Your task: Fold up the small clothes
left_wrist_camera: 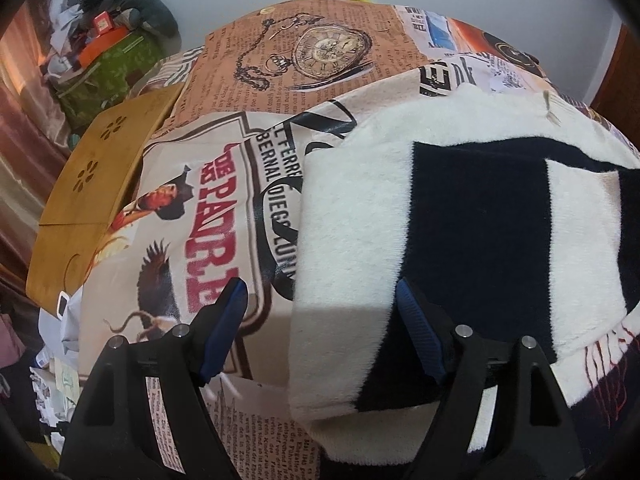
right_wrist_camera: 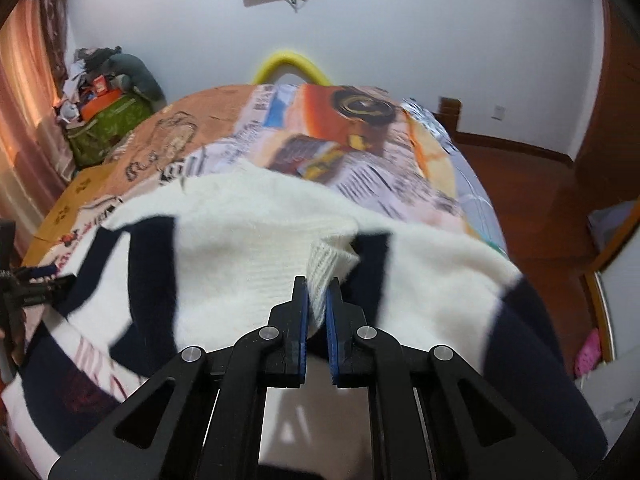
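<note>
On printed bedspread (left_wrist_camera: pixel 224 208): white-and-navy sweater (left_wrist_camera: pixel 360 216), spread flat, filling 3 o'clock of left view. Left gripper (left_wrist_camera: pixel 320 300) released, straddling its near edge. Right gripper (right_wrist_camera: pixel 317 300) clenched on ribbed cuff (right_wrist_camera: pixel 324 268) at centre. Risk: thin pinch slips; fold skews.

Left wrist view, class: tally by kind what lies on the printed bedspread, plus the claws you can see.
Sweater, white with navy blocks: 1
Wooden lap tray: 1
Claw, the left claw, open: 1
Total: 3
</note>
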